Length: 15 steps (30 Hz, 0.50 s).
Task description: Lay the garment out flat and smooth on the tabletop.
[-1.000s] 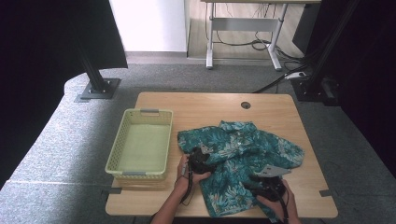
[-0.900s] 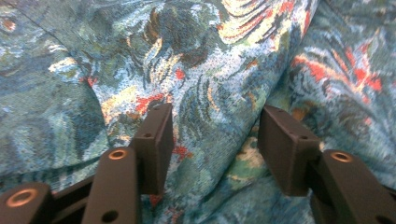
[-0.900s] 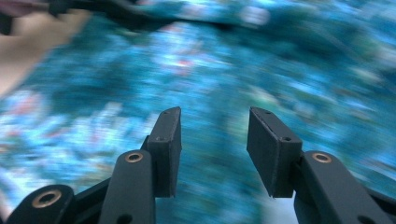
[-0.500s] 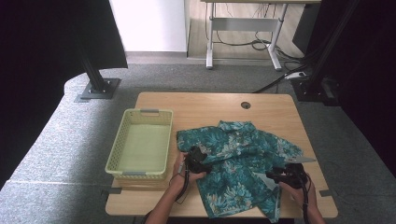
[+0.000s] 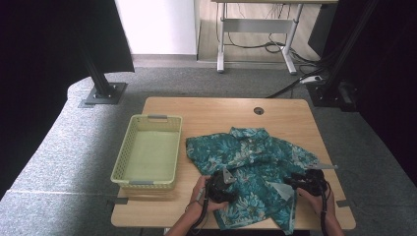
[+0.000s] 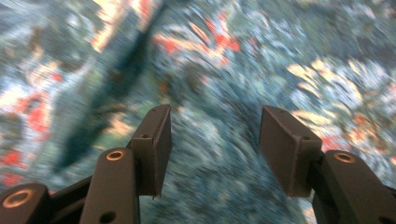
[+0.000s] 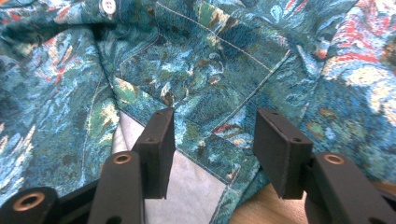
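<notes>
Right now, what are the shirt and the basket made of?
The shirt looks like thin woven cloth, matte, with a printed teal leaf pattern: it rumples in soft folds, shows stitched seams and a button, and its turned-up inside is pale grey. The basket looks like moulded plastic, pale yellow-green with a slight sheen: its walls are a stiff, even lattice of small holes. Neither is certain from looks alone.

right tongs – just opening | over shirt hem – parted

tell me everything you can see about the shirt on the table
The shirt is teal woven-looking cloth with a leafy print and red-orange flecks, with a white button and a stitched chest pocket. It lies rumpled and partly spread on the wooden table, right of the basket, one hem corner flipped to its pale inside.
</notes>
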Motion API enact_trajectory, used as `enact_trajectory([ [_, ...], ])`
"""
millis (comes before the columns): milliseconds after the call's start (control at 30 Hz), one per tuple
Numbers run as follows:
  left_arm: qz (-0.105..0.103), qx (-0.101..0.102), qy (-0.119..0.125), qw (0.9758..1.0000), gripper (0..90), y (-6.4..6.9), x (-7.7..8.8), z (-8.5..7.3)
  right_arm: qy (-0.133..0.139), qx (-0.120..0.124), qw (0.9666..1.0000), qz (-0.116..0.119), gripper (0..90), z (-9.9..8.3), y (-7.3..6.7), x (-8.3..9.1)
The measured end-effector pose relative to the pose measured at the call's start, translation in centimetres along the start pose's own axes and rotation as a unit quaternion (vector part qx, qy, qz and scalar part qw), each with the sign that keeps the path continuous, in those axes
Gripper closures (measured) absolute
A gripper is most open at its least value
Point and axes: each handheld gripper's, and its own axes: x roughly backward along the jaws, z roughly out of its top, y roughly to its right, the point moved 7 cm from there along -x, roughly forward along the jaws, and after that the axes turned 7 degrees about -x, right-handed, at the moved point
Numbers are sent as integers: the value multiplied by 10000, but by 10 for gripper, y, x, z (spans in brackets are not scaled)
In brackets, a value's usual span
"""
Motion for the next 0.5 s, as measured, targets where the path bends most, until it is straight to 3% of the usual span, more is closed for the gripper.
enact_trajectory([
  [167, -1, -28, -114, 9999, 445, 2, -3, -9, 28, -80, 9999, -130, 446, 3, 1, -7],
  [500, -8, -89, 111, 9999, 474, 5, 2, -18, 52, -357, 9975, -608, 454, 13, 8, -19],
])
